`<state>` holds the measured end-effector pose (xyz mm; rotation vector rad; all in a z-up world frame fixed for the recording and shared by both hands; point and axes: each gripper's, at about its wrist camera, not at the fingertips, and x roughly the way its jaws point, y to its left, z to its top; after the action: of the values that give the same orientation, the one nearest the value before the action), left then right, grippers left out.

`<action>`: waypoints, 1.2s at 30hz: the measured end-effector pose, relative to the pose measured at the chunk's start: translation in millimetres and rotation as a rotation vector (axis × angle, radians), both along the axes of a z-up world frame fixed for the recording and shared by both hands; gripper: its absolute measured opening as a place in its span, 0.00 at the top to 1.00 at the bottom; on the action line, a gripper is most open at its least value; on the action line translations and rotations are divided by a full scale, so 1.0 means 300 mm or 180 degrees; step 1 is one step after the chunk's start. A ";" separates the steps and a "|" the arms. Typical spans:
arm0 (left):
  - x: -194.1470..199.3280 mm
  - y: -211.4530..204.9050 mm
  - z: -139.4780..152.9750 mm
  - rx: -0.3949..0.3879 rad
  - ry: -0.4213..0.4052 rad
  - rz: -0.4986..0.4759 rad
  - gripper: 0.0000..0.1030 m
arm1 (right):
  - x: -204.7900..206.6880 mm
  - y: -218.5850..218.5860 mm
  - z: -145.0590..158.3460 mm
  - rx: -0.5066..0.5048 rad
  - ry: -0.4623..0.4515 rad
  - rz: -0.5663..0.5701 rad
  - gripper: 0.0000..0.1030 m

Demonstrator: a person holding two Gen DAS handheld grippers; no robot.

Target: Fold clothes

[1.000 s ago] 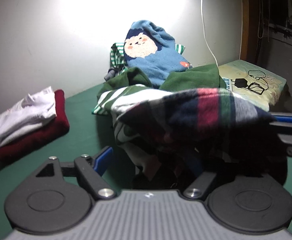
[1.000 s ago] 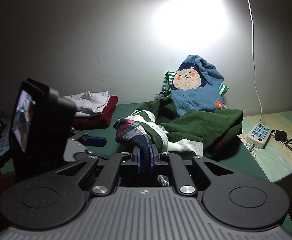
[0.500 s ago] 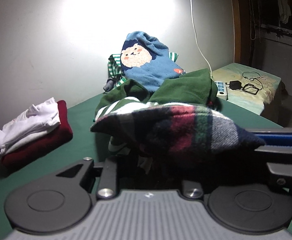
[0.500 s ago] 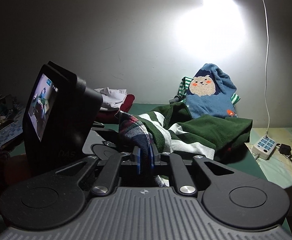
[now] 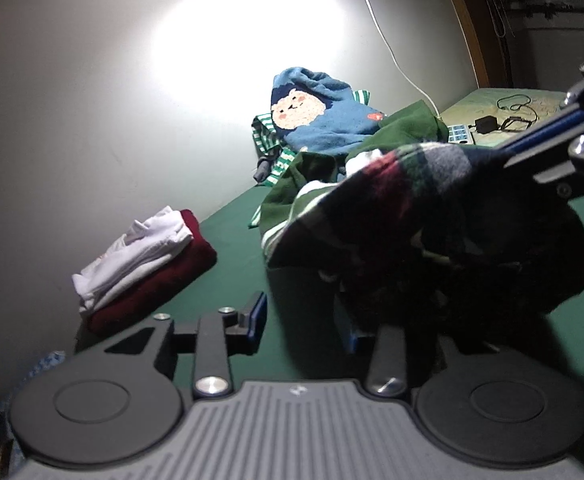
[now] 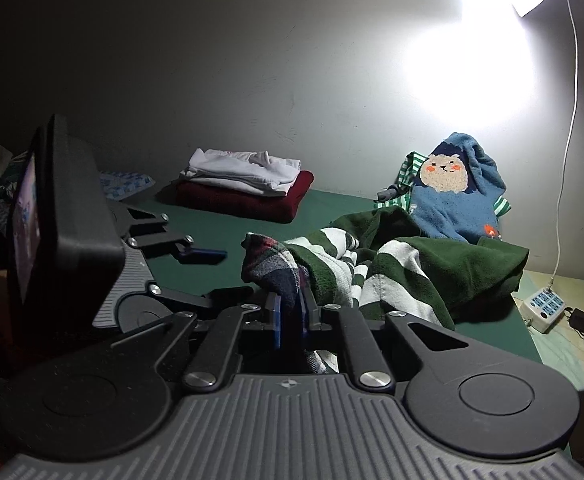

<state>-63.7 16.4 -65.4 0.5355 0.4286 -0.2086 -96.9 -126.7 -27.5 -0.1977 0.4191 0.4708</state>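
right gripper (image 6: pixel 289 314): blue pads together, clamped on a fold of the plaid garment (image 6: pixel 275 268), which bunches up just ahead of the jaws. left gripper (image 5: pixel 304 324): jaws opening, pads apart; the plaid cloth hangs over its right finger, the left pad stands clear of the cloth over bare green mat (image 5: pixel 231 236). the plaid piece lies at the near edge of the mat, touching a green-and-white striped garment (image 6: pixel 404 280) behind it. blue hooded top with a sheep face (image 6: pixel 452 196) is propped against the wall at the far edge. folded stack, white top (image 6: pixel 243 170) on dark red garment (image 6: pixel 247 200), sits at the far left of the mat by the wall. power strip (image 6: pixel 542 312) lies off the mat's right edge
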 end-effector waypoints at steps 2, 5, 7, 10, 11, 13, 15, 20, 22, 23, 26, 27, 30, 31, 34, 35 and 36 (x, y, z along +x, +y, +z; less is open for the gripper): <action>-0.017 -0.006 0.002 0.0137 -0.0132 -0.0055 0.53 | -0.006 0.007 -0.010 -0.0052 0.0015 0.0012 0.91; -0.037 -0.022 0.018 0.0269 -0.0339 -0.0156 0.48 | -0.016 0.019 -0.016 -0.0140 0.0009 0.0014 0.91; -0.054 -0.044 0.012 0.0441 -0.0484 -0.0259 0.43 | -0.020 0.023 -0.013 -0.0152 -0.0007 -0.0001 0.91; -0.060 -0.064 0.005 0.0576 -0.0547 -0.0404 0.42 | -0.018 0.018 -0.009 -0.0147 -0.0027 -0.0047 0.91; -0.060 -0.068 0.008 0.0577 -0.0546 -0.0433 0.42 | -0.016 0.016 -0.008 -0.0150 -0.0032 -0.0069 0.91; -0.067 -0.075 0.011 0.0597 -0.0555 -0.0519 0.42 | -0.018 0.008 -0.009 -0.0109 -0.0025 -0.0106 0.91; -0.069 -0.080 0.008 0.0650 -0.0564 -0.0596 0.42 | -0.019 0.005 -0.011 -0.0120 -0.0027 -0.0127 0.91; -0.089 -0.091 -0.003 0.0812 -0.0523 -0.0911 0.34 | -0.029 -0.004 -0.012 -0.0194 -0.0047 -0.0101 0.91; -0.106 -0.100 -0.007 0.0868 -0.0525 -0.1043 0.34 | -0.029 -0.013 -0.012 -0.0221 -0.0044 -0.0109 0.91; -0.113 -0.105 -0.011 0.0898 -0.0525 -0.1103 0.33 | -0.027 -0.018 -0.012 -0.0231 -0.0038 -0.0114 0.91; -0.128 -0.126 -0.036 0.1039 -0.0552 -0.1268 0.30 | -0.028 -0.025 -0.012 -0.0264 -0.0041 -0.0111 0.91; -0.136 -0.134 -0.047 0.1099 -0.0565 -0.1329 0.28 | -0.030 -0.024 -0.010 -0.0274 -0.0048 -0.0109 0.91; -0.167 -0.154 -0.076 0.1248 -0.0638 -0.1507 0.23 | -0.034 -0.023 -0.009 -0.0311 -0.0088 -0.0129 0.91; -0.170 -0.161 -0.081 0.1266 -0.0663 -0.1535 0.22 | -0.035 -0.023 -0.009 -0.0318 -0.0098 -0.0137 0.91; -0.148 -0.183 -0.084 0.1273 -0.0715 -0.1485 0.27 | -0.044 -0.022 -0.009 -0.0299 -0.0075 -0.0063 0.91; -0.134 -0.189 -0.079 0.1261 -0.0727 -0.1445 0.37 | -0.051 -0.019 -0.011 -0.0322 -0.0085 -0.0022 0.91; -0.124 -0.191 -0.076 0.1262 -0.0740 -0.1419 0.52 | -0.060 -0.015 -0.014 -0.0357 -0.0092 0.0015 0.92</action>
<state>-100.8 -40.9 -88.2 1.0335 0.1152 -0.4890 -114.9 -131.2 -31.6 -0.3137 0.4171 0.4489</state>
